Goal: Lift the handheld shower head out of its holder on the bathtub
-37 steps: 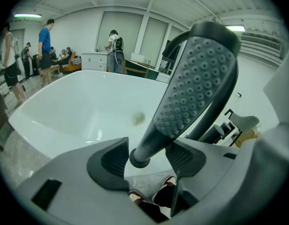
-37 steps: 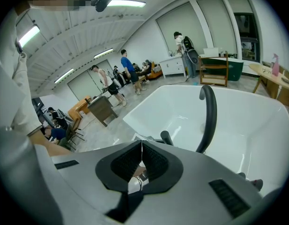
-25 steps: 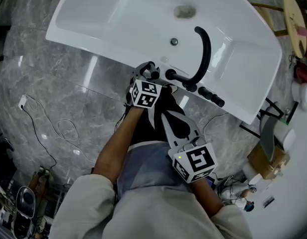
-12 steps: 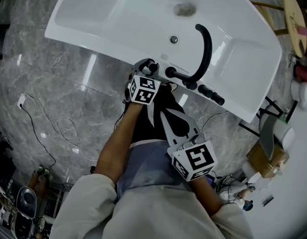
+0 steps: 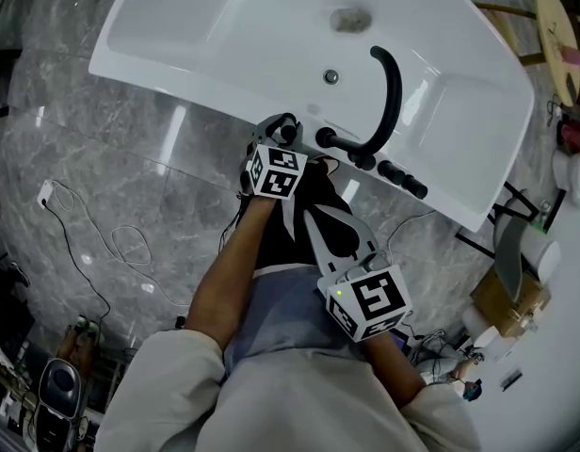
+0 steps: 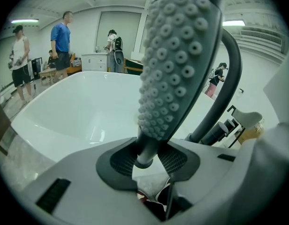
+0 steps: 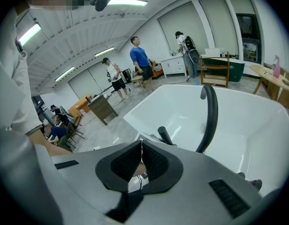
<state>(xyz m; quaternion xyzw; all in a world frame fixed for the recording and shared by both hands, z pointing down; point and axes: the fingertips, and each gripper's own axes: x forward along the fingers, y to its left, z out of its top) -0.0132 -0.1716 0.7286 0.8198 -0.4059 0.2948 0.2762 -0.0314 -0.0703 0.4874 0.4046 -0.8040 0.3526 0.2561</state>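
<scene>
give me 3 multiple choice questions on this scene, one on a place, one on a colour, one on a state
1. Where is the shower head? A on a shelf B between the left gripper's jaws C in a bucket
2. What colour is the curved spout on the bathtub? A black B gold C red
3. The right gripper's jaws are: A wide open B clamped on a hose C shut, empty
Answers: B, its jaws have just been closing and the pads press its neck; A, dark against the white bathtub; C, pads meet with nothing between.
</scene>
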